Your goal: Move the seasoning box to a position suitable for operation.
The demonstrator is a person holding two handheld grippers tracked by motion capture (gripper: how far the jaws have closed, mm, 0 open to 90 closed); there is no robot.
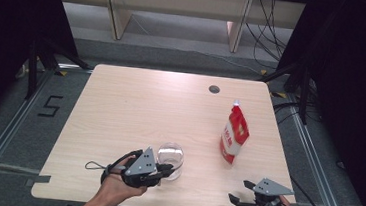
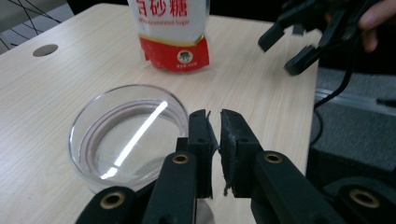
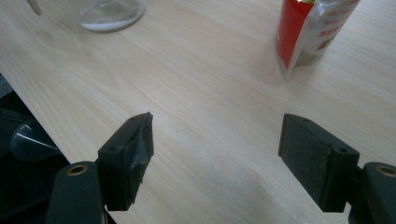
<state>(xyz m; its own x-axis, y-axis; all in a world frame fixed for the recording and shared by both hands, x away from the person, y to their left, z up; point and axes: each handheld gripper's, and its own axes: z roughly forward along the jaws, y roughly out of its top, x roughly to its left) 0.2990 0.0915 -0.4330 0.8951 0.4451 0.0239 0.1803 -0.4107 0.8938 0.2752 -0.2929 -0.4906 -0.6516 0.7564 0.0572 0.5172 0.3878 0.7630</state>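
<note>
- Our left gripper (image 2: pixel 214 140): jaws nearly together, a thin slit between the pads, nothing in it. It sits just beside the glass bowl (image 2: pixel 126 135), at its right rim in the left gripper view; we can't tell whether a jaw touches the glass.
- Our right gripper (image 3: pixel 215 154): jaws spread wide, bare table (image 3: pixel 210 93) between them, holding nothing.
- Bowl stands upright near the table's front edge, left of centre in the high view.
- Red-and-white sugar bag (image 1: pixel 234 133) stands upright, well apart to the right.
</note>
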